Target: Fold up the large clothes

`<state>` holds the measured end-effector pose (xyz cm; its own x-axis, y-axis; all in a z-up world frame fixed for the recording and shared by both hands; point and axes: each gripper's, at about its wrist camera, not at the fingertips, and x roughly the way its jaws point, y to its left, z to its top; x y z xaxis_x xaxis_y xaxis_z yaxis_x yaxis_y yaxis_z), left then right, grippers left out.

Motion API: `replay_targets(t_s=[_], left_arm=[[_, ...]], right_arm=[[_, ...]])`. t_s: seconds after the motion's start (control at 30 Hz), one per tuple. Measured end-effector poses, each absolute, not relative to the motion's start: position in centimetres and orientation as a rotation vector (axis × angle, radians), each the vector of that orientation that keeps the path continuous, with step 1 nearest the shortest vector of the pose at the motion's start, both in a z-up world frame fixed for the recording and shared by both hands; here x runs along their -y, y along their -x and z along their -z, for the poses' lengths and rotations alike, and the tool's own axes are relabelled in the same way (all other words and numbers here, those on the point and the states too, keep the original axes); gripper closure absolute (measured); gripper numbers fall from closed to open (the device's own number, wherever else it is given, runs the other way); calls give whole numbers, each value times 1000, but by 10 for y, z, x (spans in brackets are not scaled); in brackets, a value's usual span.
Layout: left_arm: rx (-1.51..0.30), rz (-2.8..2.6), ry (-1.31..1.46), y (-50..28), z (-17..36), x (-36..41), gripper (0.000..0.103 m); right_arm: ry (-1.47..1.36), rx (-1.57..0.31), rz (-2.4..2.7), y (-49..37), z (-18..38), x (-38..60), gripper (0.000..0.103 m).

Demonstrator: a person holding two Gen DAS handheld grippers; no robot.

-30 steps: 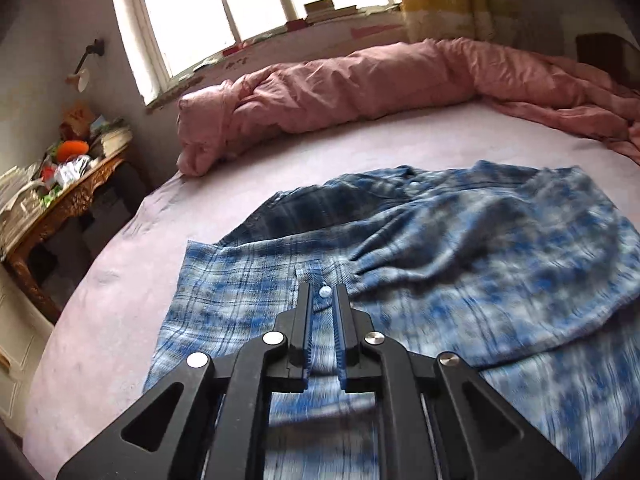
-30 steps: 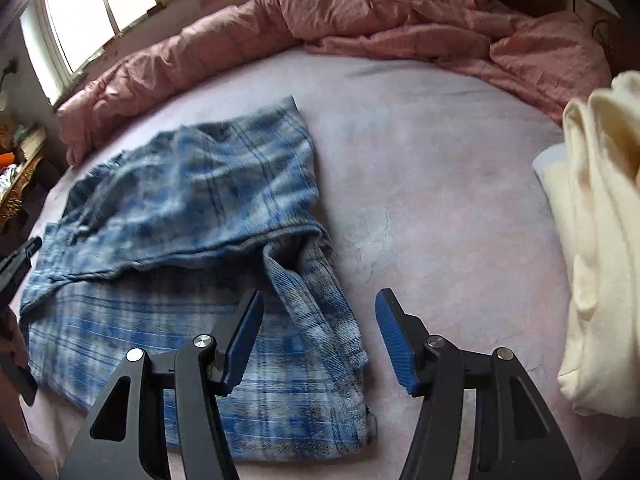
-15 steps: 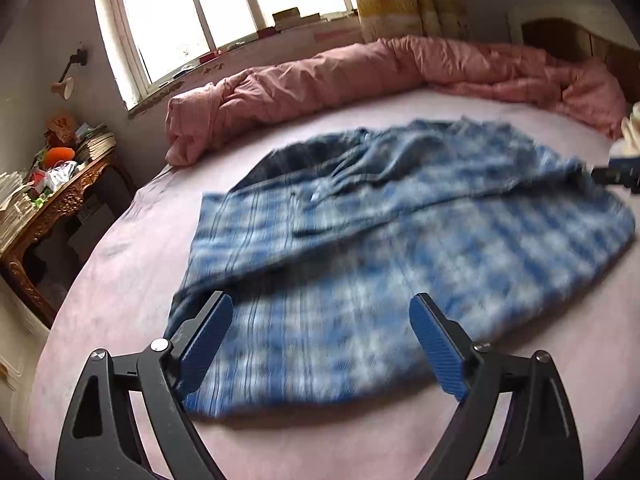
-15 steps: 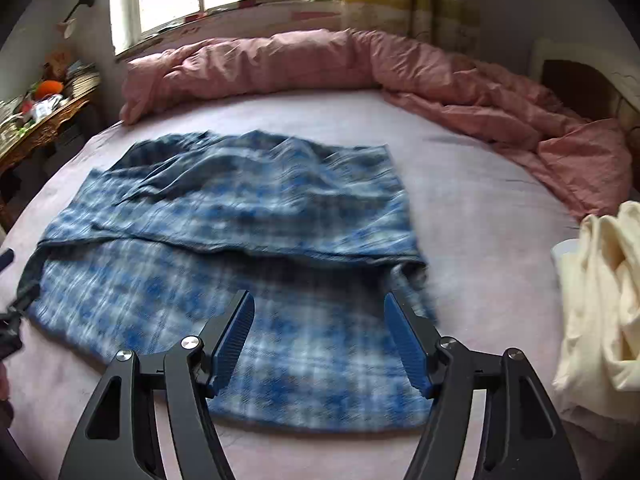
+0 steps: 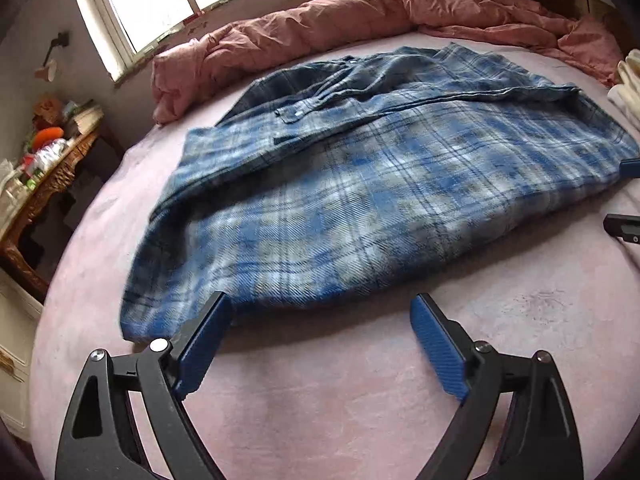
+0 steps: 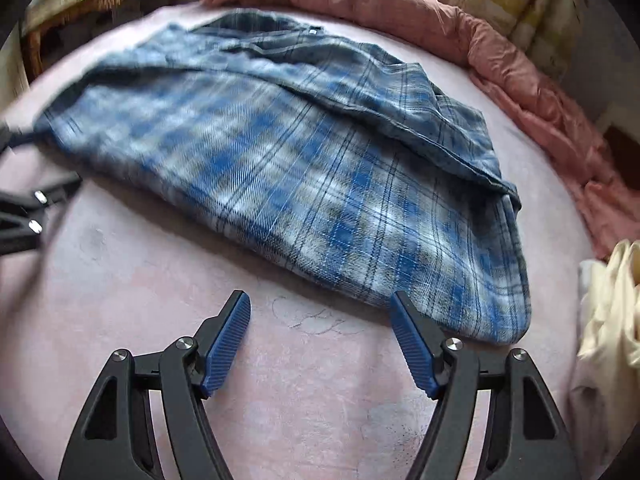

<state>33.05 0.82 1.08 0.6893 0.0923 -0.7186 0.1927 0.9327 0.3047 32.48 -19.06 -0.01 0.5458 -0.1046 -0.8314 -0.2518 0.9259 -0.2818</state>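
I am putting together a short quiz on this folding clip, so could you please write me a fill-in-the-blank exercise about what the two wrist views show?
1. The plaid shirt lying on the bed is mainly ____ in colour.
2. The jaws of the left gripper and of the right gripper both stand ____, with no cloth between them.
3. The bunched-up duvet beyond the shirt is ____.
4. At the right edge of the right wrist view lies a ____-coloured garment.

Missing words: blue; open; pink; cream

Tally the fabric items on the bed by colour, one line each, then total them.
Blue plaid shirt: 1
Pink duvet: 1
Cream garment pile: 1, though how many pieces it holds cannot be told
Total: 3
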Motion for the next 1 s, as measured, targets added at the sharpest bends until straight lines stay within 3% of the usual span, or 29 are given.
replay_targets(t_s=[0.1, 0.33, 0.37, 0.43, 0.5, 0.53, 0.57, 0.6, 0.63, 0.8, 1.0], left_arm=[[-808, 29, -397, -338, -7, -10, 5], [-750, -135, -399, -374, -9, -36, 7], [-751, -137, -379, -379, -9, -41, 9], [-755, -112, -349, -387, -9, -47, 11], [-763, -86, -332, -390, -7, -50, 22], [-761, -69, -330, -389, -6, -49, 46], [-761, -53, -337, -389, -5, -47, 76], [-761, -73, -360, -390, -3, -44, 88], [-759, -109, -390, -390, -2, -40, 97], [-653, -127, -451, -362, -26, -29, 99], [-694, 13, -427, -302, -54, -48, 99]], right_arm=[[401, -960, -21, -330, 0, 193, 19], [354, -889, 144, -356, 3, 230, 21], [327, -886, 161, -361, 2, 238, 26], [297, -888, 196, -370, 2, 251, 52], [251, -906, 189, -377, 5, 264, 63], [210, -908, 165, -377, 5, 269, 78], [184, -899, 157, -377, 3, 274, 85], [173, -889, 159, -375, 1, 275, 95], [161, -862, 154, -371, -2, 276, 97], [75, -767, 176, -338, -27, 284, 98], [21, -772, 121, -278, -49, 292, 98]])
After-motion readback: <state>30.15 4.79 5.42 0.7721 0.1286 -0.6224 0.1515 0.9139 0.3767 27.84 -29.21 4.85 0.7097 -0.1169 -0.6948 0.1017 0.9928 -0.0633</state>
